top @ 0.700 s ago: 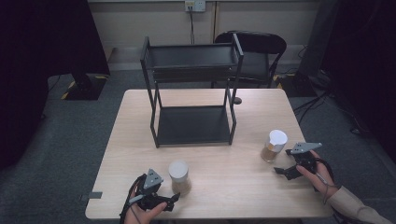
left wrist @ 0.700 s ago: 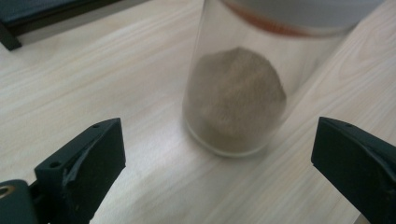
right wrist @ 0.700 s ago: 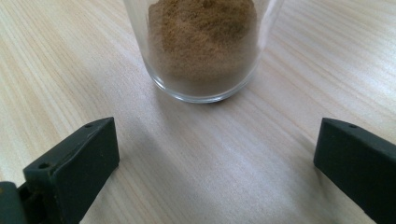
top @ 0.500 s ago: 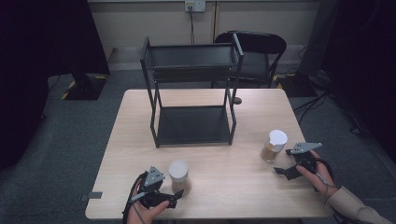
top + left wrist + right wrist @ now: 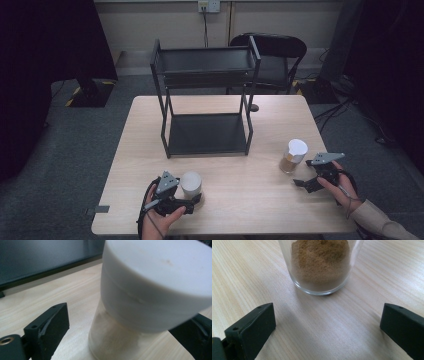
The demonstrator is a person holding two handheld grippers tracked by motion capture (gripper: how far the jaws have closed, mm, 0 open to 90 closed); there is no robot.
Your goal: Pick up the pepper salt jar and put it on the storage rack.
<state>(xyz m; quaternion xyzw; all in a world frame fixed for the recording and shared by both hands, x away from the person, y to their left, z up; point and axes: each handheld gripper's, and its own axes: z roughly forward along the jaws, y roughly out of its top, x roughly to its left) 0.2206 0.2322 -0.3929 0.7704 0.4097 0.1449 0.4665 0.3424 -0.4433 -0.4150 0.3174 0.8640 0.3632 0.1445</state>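
Wooden table (image 5: 240, 195), black shelf rack (image 5: 207, 102), grey carpet (image 5: 65, 160)

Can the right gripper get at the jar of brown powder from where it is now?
Probably yes: the right gripper stands open, just short of the jar of brown powder, with only bare table between its jaws and the glass.

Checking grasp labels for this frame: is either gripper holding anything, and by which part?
Nothing is held. The left gripper has its fingers open around the glass body of the white-lidded jar, with a visible gap. The right gripper is open, short of the brown-powder jar.
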